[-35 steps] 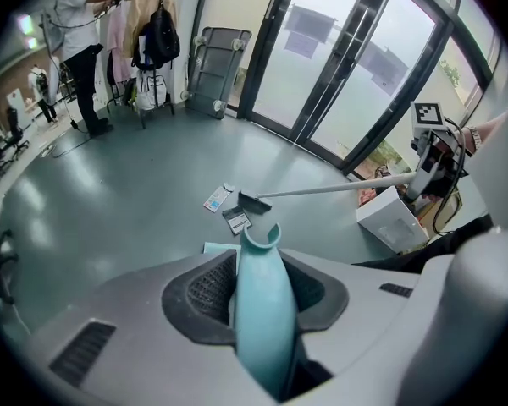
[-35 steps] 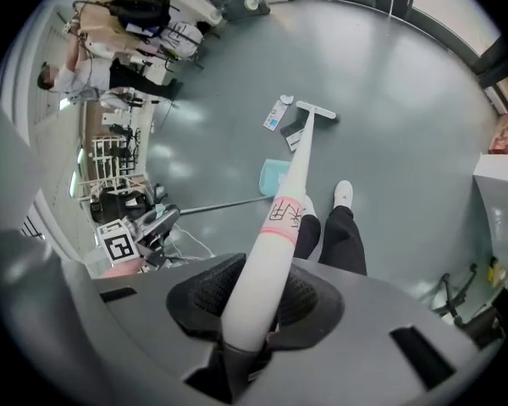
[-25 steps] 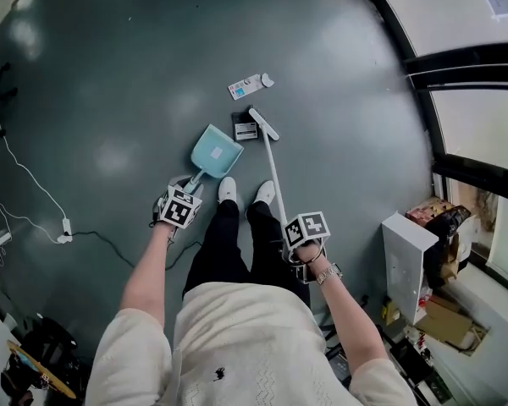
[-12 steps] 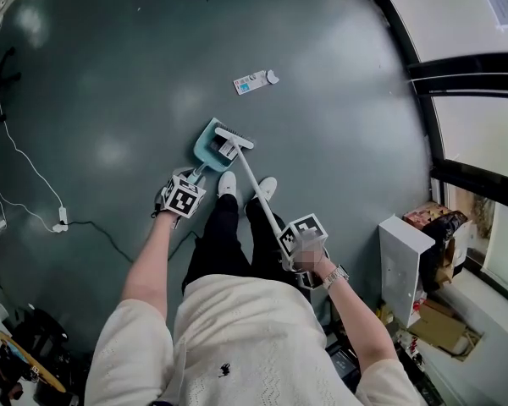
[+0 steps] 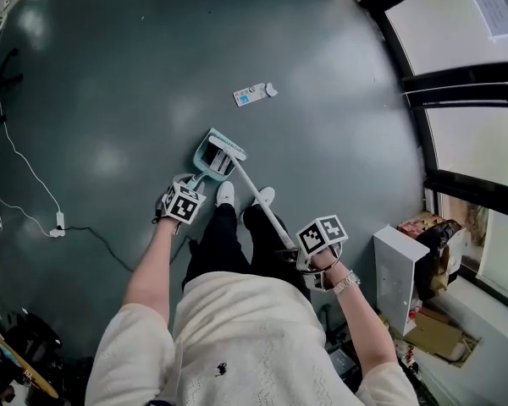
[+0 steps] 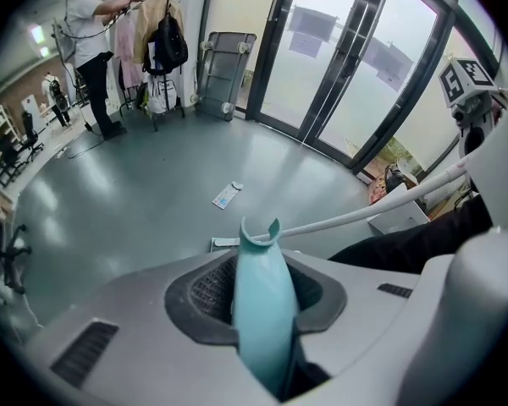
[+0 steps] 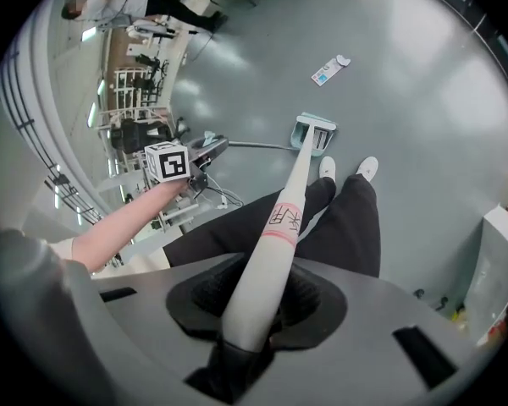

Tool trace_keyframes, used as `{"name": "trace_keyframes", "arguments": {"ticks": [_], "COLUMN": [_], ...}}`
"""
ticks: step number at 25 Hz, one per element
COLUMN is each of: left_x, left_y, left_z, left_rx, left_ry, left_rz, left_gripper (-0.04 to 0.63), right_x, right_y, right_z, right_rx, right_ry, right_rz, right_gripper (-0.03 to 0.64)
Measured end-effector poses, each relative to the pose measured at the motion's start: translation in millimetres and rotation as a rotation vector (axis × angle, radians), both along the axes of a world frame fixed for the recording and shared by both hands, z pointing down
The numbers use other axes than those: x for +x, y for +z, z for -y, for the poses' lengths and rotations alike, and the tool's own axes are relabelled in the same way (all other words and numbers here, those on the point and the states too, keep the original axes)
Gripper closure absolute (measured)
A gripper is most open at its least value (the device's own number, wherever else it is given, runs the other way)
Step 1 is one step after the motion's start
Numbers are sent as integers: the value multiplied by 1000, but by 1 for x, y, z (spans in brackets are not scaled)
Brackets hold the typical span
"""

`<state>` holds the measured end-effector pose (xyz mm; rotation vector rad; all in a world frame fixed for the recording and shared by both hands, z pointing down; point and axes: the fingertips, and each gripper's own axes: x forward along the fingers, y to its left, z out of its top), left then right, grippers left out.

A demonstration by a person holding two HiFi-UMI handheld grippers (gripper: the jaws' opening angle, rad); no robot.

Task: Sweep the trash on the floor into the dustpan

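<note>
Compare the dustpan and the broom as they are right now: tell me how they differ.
The dustpan is pale teal; the broom is white. The dustpan has a short handle and a wide scoop; the broom has a long thin handle and a narrow head. The dustpan's handle is clamped in the left gripper, the broom's in the right gripper. Shared: each is gripped by its handle, and they meet at the pan's mouth.

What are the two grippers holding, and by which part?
The left gripper clamps the teal dustpan by its handle end; the right gripper grips the white broom near the top of its stick.
</note>
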<state>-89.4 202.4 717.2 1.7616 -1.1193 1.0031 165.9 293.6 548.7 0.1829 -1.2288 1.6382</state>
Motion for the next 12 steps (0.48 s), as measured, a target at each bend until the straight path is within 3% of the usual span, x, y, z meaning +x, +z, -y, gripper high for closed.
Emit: {"name": "trace_keyframes", "arguments": {"ticks": [6,12], "left_x": [-23,-45], "left_y": [-15,-31], "left_z": [24,87], "left_rx": [19,33], "left_ry": [12,41], "left_rz": [10,31], "left_gripper": [491,495], "right_x": [17,46], "right_y": [-8,4], "right_z": [52,156], "right_rx": [97,184], "right_ry": [85,214], "right_rz": [-30,-60], "right_gripper": [525,525]}}
